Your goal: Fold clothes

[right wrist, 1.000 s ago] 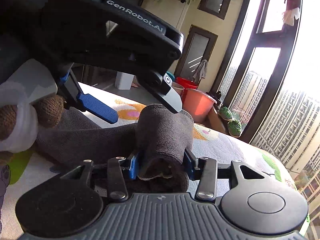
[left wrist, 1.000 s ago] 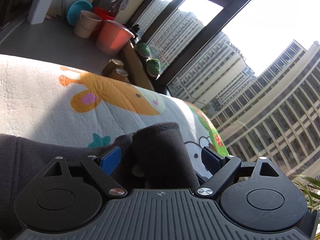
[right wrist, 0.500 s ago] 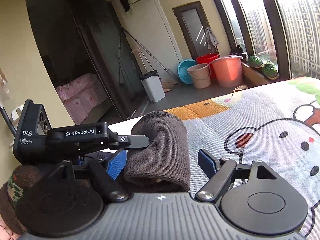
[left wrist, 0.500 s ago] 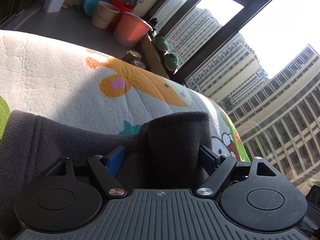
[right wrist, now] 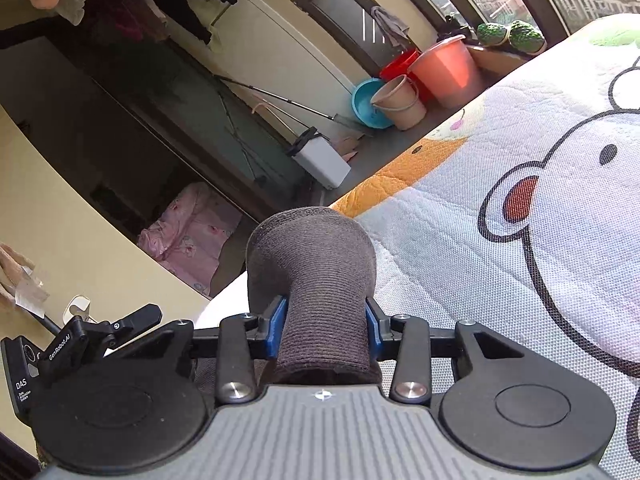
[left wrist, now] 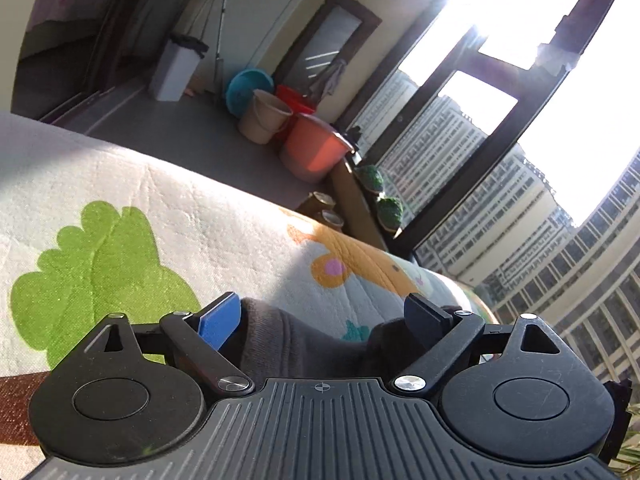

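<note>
garment: a dark grey knit piece, looks like a cuff or sleeve end (right wrist: 316, 280); it lies on the cartoon quilt (right wrist: 460, 208) and I have its ribbed end standing up between my right gripper's pads

right gripper: my right gripper (right wrist: 322, 326) is closing and the blue pads already press the knit in from both sides, so it is pinching the cuff

left gripper: my left gripper (left wrist: 320, 320) is spread wide and opening; the same dark fabric (left wrist: 280, 340) bunches low between its fingers but neither pad presses on it

step in hand: I judge I am carrying the pinched end over to make a fold while the left side lets go

doing it well: I would keep the right pinch firm, near the cuff's edge; lift only enough for the cloth to clear the quilt; lay it flat across the rest of the garment before letting go

left side advice: I would back the left gripper clear of the fabric so it drags nothing along

risk: thick knit may slip or roll in the pads

writing: "GenRobot.AI" and "DAS" on the left gripper's body (right wrist: 60, 356) as seen from the right wrist; smaller print below is too small to read
</note>
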